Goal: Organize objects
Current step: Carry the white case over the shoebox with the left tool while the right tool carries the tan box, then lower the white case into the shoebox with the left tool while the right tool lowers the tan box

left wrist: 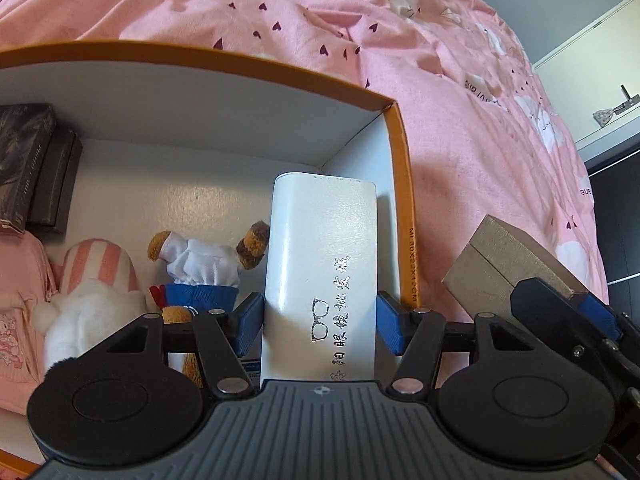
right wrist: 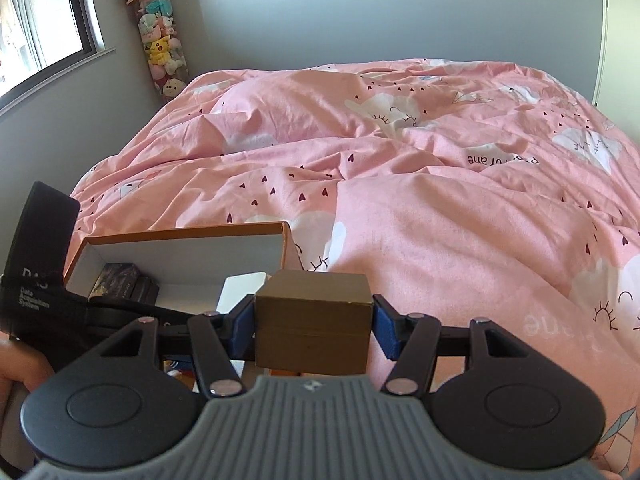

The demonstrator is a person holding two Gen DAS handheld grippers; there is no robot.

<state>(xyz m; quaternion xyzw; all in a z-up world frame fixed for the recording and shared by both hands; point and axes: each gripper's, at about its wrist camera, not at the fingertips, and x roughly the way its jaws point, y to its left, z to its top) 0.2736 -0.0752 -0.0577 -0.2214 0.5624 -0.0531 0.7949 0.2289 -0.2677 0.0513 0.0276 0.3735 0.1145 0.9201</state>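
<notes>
"Data Acquisition System" on black device [right wrist: 36,280], glasses icon and Chinese characters on white case [left wrist: 324,264]

A smooth, faintly glossy leather-like skin is shown by the white glasses case [left wrist: 320,272]; matt cardboard by the brown box [right wrist: 312,320]; soft cloth by the pink duvet [right wrist: 440,200].

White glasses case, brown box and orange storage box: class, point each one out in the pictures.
white glasses case [left wrist: 320,264], left wrist view, on its printed front face.
brown box [right wrist: 312,320], right wrist view, on its front side between the jaws.
orange storage box [left wrist: 404,200], left wrist view, on its right rim.
</notes>
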